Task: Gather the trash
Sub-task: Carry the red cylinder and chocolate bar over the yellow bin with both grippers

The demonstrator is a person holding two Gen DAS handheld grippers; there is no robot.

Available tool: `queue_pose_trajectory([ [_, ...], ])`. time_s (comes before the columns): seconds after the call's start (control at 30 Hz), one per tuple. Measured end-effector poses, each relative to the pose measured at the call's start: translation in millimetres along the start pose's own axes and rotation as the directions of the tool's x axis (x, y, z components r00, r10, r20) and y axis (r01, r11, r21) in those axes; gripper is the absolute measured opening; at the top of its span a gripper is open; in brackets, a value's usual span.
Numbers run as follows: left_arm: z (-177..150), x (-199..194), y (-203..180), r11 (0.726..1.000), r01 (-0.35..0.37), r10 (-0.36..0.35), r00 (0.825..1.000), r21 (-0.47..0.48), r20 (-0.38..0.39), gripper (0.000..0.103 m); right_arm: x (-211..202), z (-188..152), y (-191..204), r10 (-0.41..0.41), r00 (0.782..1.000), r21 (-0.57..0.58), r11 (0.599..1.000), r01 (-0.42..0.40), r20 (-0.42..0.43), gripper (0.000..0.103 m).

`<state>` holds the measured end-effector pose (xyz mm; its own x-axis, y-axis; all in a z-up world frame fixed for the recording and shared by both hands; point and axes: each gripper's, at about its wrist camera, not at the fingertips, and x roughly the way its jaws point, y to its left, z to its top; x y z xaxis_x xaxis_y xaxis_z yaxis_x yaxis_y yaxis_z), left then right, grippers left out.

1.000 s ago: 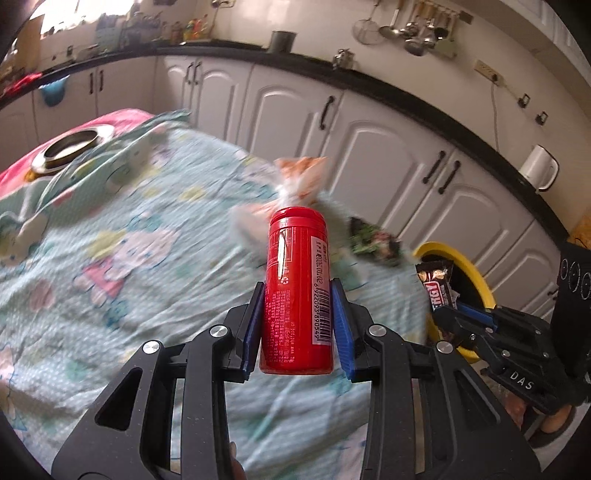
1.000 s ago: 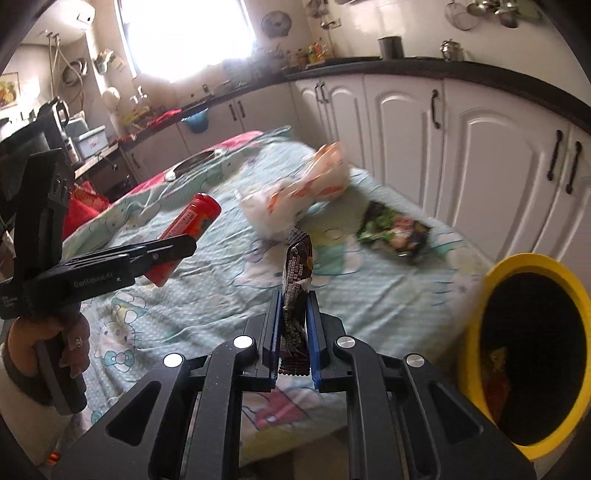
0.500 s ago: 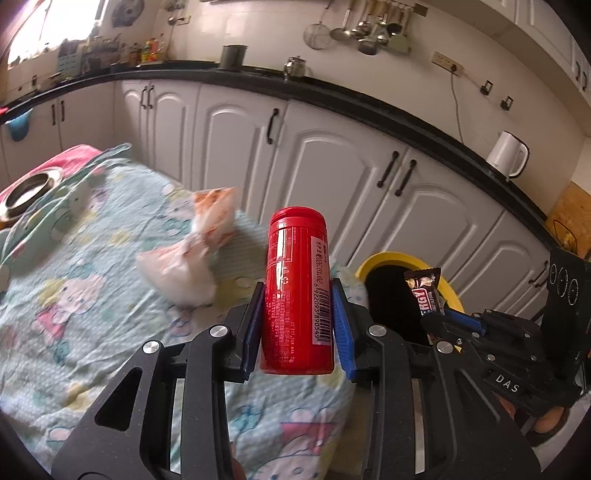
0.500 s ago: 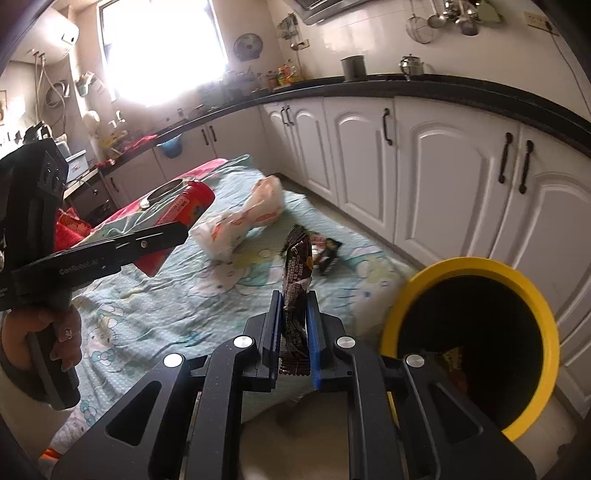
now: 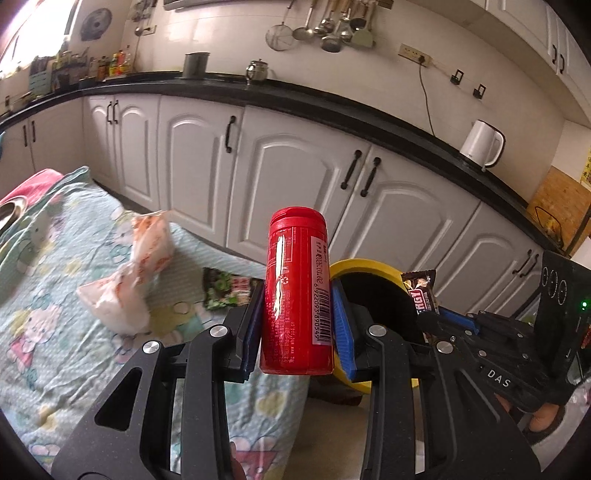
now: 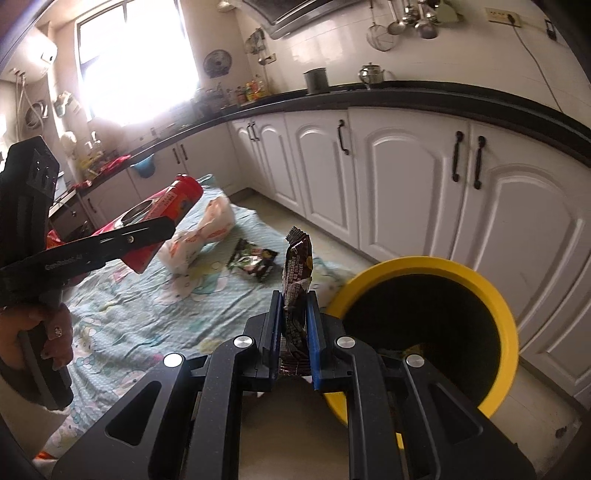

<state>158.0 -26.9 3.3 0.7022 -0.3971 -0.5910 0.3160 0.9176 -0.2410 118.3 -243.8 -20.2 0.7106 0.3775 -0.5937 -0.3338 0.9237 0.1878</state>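
A kitchen with a long run of white cabinets (image 5: 295, 177) under a black counter (image 5: 332, 96). In front of them a table wears a pale green cartoon-print cloth (image 6: 147, 302). Just past the cloth's end, on the floor beside the cabinets, stands a yellow bin (image 6: 495, 306) with a dark inside.

The left gripper (image 5: 297, 332), gripped by a person's hand (image 6: 37, 332), has its blue pads pressed on both sides of a red can (image 5: 295, 291). The can stands upright in the jaws, lifted above the cloth's end, with the bin's rim right behind it in the left view.

The right gripper (image 6: 293, 332) is pinched almost closed on a brown wrapper (image 6: 297, 266), which sticks up from between the pads. It hangs by the near left edge of the bin's mouth.

On the cloth lie a white and orange bag (image 5: 129, 280), crumpled, and near it, closer to the bin, a small green packet (image 5: 225, 293). The two are apart.

A white kettle (image 5: 480, 142) sits on the counter to the right, and ladles (image 5: 325, 26) hang on the wall above.
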Motion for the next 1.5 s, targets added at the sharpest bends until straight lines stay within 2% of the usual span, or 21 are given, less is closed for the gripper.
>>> queue_pose_trajectory([
  [0.47, 8, 32, -39, 0.997, 0.065, -0.064, 0.998, 0.040, -0.018, 0.027, -15, -5, -50, -0.078, 0.997, 0.075, 0.994, 0.077, 0.015, 0.013],
  [0.83, 10, 66, -74, 0.989, 0.116, -0.111, 0.992, 0.087, -0.061, 0.027, -22, -16, -85, -0.145, 0.989, 0.123, 0.982, 0.142, 0.011, 0.013],
  [1.5, -5, 132, -105, 0.980, 0.162, -0.139, 0.973, 0.115, -0.183, 0.027, 0, -42, -126, -0.169, 0.981, 0.203, 0.962, 0.184, -0.090, 0.014],
])
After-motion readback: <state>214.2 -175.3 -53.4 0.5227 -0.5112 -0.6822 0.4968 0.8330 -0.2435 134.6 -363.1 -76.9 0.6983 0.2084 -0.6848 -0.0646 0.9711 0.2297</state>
